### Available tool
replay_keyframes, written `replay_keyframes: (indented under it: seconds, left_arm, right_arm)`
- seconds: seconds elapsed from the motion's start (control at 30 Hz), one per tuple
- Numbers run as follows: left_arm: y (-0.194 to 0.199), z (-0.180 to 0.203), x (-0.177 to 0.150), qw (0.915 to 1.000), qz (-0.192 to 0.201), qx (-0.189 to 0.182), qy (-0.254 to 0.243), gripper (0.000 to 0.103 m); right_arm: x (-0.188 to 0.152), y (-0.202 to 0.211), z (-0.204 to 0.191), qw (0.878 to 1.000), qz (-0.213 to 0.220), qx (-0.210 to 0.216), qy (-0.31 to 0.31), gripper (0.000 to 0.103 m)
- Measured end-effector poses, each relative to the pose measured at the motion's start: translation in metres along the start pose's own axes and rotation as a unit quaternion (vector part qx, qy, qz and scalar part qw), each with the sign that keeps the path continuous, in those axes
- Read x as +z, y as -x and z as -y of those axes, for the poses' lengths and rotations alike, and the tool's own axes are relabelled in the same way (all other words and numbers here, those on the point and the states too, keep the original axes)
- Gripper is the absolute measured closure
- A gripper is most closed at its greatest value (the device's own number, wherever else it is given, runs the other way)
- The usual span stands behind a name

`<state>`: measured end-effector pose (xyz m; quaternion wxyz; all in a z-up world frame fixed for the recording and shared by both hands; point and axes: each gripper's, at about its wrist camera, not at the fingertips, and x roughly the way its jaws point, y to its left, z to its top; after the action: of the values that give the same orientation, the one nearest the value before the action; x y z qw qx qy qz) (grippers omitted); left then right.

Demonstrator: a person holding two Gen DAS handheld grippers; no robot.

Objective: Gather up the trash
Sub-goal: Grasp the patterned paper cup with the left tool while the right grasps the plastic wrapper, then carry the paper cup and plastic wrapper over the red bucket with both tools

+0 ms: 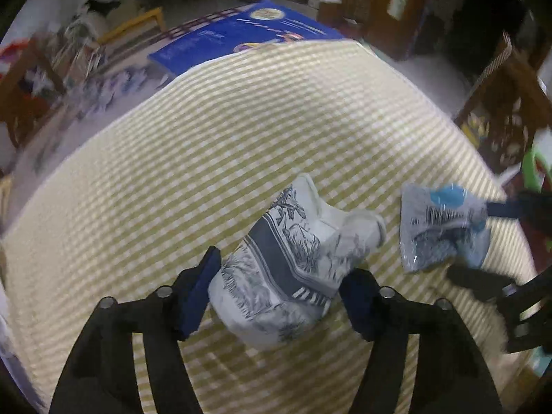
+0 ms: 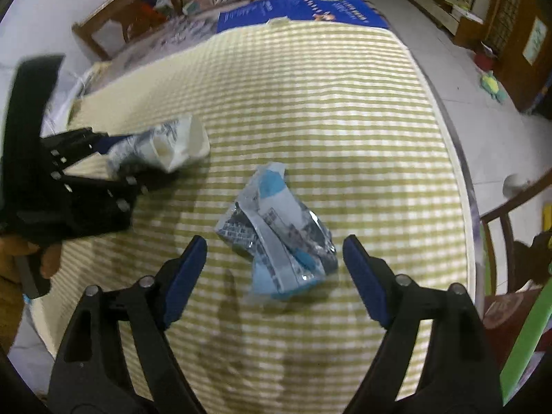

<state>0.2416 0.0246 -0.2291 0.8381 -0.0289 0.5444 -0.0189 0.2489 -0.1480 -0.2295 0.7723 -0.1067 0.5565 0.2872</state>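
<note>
A crushed white paper cup with a blue-grey print (image 1: 293, 265) lies on the yellow-checked tablecloth (image 1: 241, 131). My left gripper (image 1: 279, 286) is open, its jaws on either side of the cup. The cup also shows in the right wrist view (image 2: 165, 148) with the left gripper (image 2: 114, 158) around it. A crumpled blue and silver plastic wrapper (image 2: 276, 234) lies to the right of the cup. My right gripper (image 2: 276, 258) is open, its jaws on either side of the wrapper. The wrapper shows in the left wrist view (image 1: 445, 227) too, between the right gripper's fingers.
A blue printed board (image 2: 300, 7) lies at the table's far end. Wooden chairs stand at the left (image 2: 120, 17) and right (image 2: 510, 214). The table's right edge (image 2: 462, 172) drops to a tiled floor with a green toy (image 2: 490, 84).
</note>
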Motion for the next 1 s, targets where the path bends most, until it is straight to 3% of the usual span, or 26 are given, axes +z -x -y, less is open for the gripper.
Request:
replay_keyframes:
  seconds: [0.03,0.1,0.13,0.23,0.4,0.63,1.0]
  left_arm:
    - [0.003,-0.005,-0.002,0.9997,0.006,-0.006,0.022,0.048]
    - [0.008,-0.009,-0.006,0.9989,0.012,-0.007,0.045,0.051]
    - [0.015,-0.010,-0.010,0.9978,0.020,-0.008,0.063,0.051]
    - [0.029,-0.008,-0.015,0.9955,0.032,-0.012,0.088,0.051]
    - [0.062,0.007,-0.022,0.9917,0.065,-0.008,0.110,0.051]
    - [0.113,0.047,-0.028,0.9903,0.110,-0.005,0.085,0.051]
    - [0.176,0.102,-0.024,0.9820,0.184,-0.014,0.042,0.050]
  right_arm:
    - [0.000,-0.003,0.001,1.000,-0.001,-0.001,-0.002,0.051]
    - [0.002,-0.003,0.003,1.000,0.005,0.006,-0.011,0.056]
    - [0.002,-0.001,0.004,1.000,0.011,0.011,-0.014,0.065]
    - [0.002,0.015,0.001,0.999,0.033,0.011,-0.017,0.078]
    - [-0.010,0.058,-0.001,0.995,0.084,0.026,-0.040,0.078]
    - [-0.040,0.127,-0.002,0.982,0.171,0.027,-0.078,0.078]
    - [-0.085,0.207,0.008,0.959,0.262,-0.019,-0.101,0.078]
